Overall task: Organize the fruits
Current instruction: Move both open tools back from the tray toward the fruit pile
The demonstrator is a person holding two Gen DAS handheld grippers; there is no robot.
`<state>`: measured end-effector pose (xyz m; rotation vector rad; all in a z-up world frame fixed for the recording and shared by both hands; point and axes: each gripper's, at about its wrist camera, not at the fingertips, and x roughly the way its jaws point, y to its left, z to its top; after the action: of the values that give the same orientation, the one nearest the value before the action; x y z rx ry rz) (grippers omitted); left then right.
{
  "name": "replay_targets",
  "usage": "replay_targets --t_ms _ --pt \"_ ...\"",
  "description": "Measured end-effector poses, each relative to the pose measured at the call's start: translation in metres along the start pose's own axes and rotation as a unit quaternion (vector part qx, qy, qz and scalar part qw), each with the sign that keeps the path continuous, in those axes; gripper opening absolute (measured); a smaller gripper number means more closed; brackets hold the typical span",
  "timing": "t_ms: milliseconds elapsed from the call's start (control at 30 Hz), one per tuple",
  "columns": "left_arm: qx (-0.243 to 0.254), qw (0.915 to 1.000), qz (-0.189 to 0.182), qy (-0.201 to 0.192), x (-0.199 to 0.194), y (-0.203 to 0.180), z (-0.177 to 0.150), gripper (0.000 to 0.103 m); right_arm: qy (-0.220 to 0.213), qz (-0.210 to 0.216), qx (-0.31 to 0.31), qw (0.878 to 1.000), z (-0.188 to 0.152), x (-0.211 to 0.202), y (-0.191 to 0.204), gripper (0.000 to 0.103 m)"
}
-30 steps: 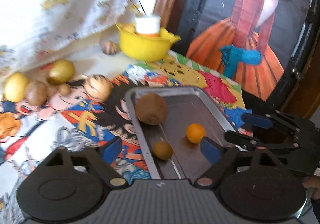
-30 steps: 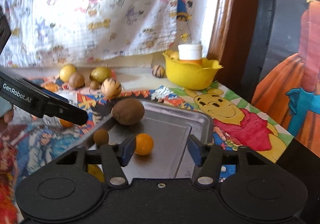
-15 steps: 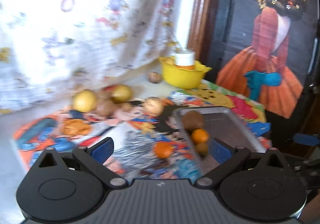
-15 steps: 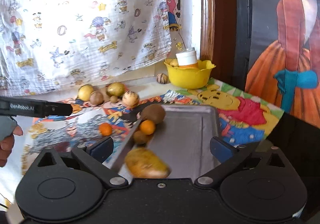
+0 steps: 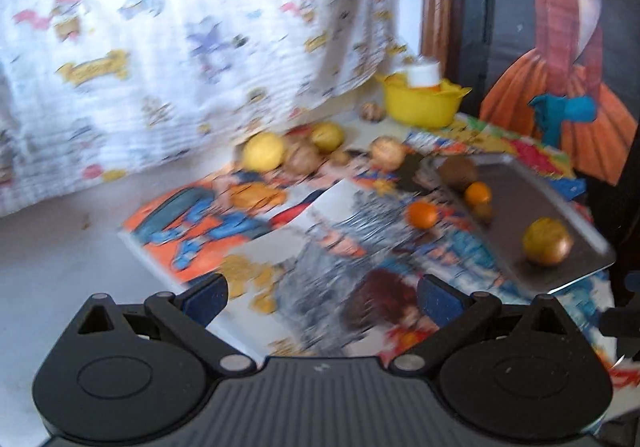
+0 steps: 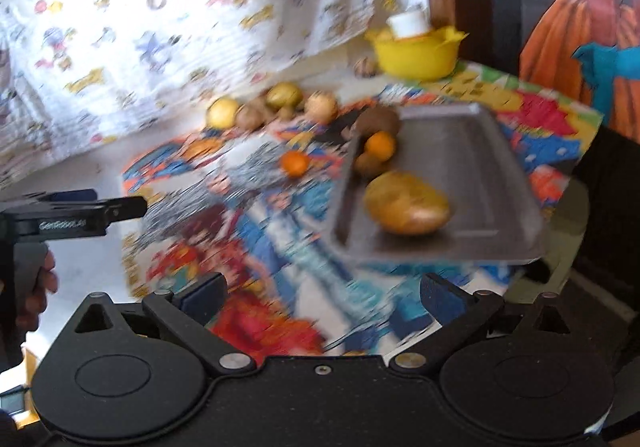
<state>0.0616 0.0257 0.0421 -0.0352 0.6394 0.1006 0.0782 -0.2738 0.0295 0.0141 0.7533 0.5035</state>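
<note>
Mat [image 5: 224, 231] covers the table; steel tray [image 6: 476, 151] sits on its right part, w/ four fruits in it: big yellow-brown fruit [image 6: 408, 209] near the front, brown fruit [image 6: 380, 119] at the far-left corner, small orange [image 6: 381, 145] and a small brown one [image 6: 366, 163] along the left wall. Loose pile [image 5: 296, 151] of yellowish and brown fruits lies at the back, by the cloth. Smallest target: lone orange [image 5: 421, 214] on the mat, just left of the tray, outside it.

Left gripper [image 5: 320, 295] — spread wide, nothing in it. Right gripper [image 6: 322, 293] — same, wide apart, empty.

Key relation: in the left view the lone orange lies ahead and right of the left gripper; in the right view it lies ahead and slightly left, w/ the left gripper [image 6: 128, 207] seen off to its left. Neither is clearly closer. It's round, so no long axis to line up. Likely next pick, then a short hop right over the tray wall. Frames blurred; fine detail unclear.
</note>
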Motion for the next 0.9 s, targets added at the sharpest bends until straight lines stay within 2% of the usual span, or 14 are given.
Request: replay_targets --t_ms 133,300,400,700,900 --pt "-0.008 0.9999 0.008 0.008 -0.005 0.032 0.000 0.103 0.008 0.022 -0.013 1.000 0.006 -0.002 0.021 0.102" --pt "0.000 0.9995 0.032 0.005 -0.006 0.065 0.012 0.103 -0.006 0.051 -0.047 0.998 0.023 0.001 0.046 0.102" --pt "0.008 0.9995 0.029 -0.005 -0.002 0.077 0.022 0.103 -0.018 0.064 -0.074 0.995 0.039 0.005 0.059 0.102" --pt "0.048 0.9976 -0.010 -0.048 0.031 0.080 0.054 0.103 -0.057 0.067 -0.161 0.983 0.080 0.038 0.081 0.102" --pt "0.076 0.9932 -0.046 -0.076 0.065 0.069 0.074 0.103 -0.063 0.054 -0.212 0.974 0.112 0.059 0.071 0.102"
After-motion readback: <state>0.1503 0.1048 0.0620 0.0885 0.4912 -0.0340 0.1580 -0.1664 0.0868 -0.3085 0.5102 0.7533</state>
